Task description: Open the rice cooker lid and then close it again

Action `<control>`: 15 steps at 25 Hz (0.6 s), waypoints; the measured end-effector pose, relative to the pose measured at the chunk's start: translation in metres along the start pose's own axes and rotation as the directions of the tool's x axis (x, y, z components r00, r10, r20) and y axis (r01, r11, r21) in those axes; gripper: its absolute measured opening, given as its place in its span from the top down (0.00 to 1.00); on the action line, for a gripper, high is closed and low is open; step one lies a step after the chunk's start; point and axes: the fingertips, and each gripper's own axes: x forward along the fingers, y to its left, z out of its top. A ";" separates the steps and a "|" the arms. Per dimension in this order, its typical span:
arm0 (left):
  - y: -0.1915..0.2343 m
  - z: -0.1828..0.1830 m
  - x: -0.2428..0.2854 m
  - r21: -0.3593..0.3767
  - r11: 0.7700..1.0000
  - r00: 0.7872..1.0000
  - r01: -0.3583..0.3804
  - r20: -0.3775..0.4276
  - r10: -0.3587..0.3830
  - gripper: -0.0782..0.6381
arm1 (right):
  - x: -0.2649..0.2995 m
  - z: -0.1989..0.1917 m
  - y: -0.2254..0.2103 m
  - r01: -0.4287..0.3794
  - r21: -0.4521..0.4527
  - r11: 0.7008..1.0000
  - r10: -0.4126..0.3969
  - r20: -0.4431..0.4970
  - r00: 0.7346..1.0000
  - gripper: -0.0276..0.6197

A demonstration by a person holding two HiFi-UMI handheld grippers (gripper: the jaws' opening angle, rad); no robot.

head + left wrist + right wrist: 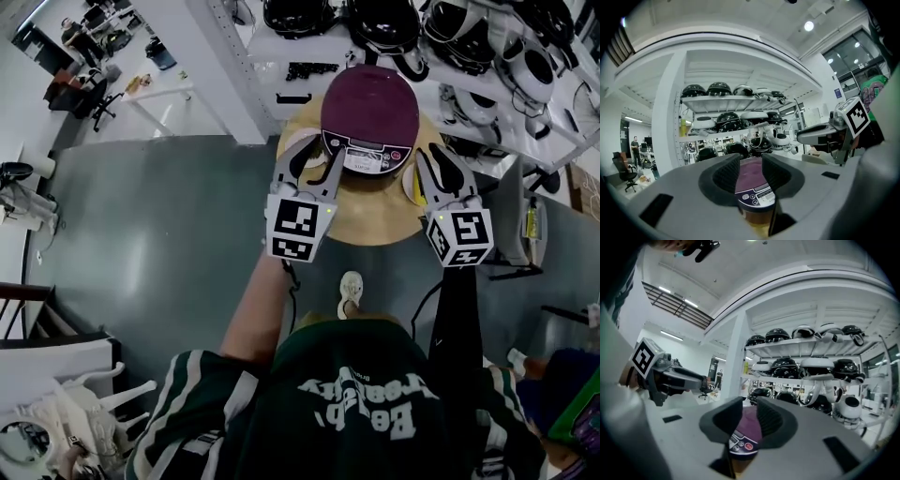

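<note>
Closed cooker straight ahead, both grippers short of it

The left gripper (323, 152), jaws part-open and empty, points at the front panel of the rice cooker (368, 111) on the round table (375, 223). The right gripper (439, 157), likewise part-open and empty, stands off the cooker's right flank.

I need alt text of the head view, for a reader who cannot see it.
A closed purple rice cooker stands on a round wooden table. A person holds the left tool and the right tool toward it, both open and empty.
</note>
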 end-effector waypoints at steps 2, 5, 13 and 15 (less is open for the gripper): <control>0.007 0.000 0.022 0.004 1.000 1.000 0.001 -0.007 -0.001 0.70 | 0.022 -0.001 -0.011 -0.015 0.008 1.000 0.015 0.002 1.000 0.81; 0.011 -0.005 0.049 0.004 1.000 1.000 0.010 -0.023 -0.010 0.70 | 0.049 -0.009 -0.021 -0.050 0.020 0.999 0.050 -0.009 0.999 0.82; 0.025 -0.010 0.083 0.002 0.999 0.999 0.042 -0.028 -0.042 0.70 | 0.090 -0.019 -0.024 -0.095 0.027 0.995 0.096 -0.028 0.995 0.82; 0.028 -0.012 0.090 0.001 0.998 0.998 0.055 -0.030 -0.055 0.70 | 0.095 -0.019 -0.027 -0.086 0.031 0.996 0.086 -0.030 0.996 0.82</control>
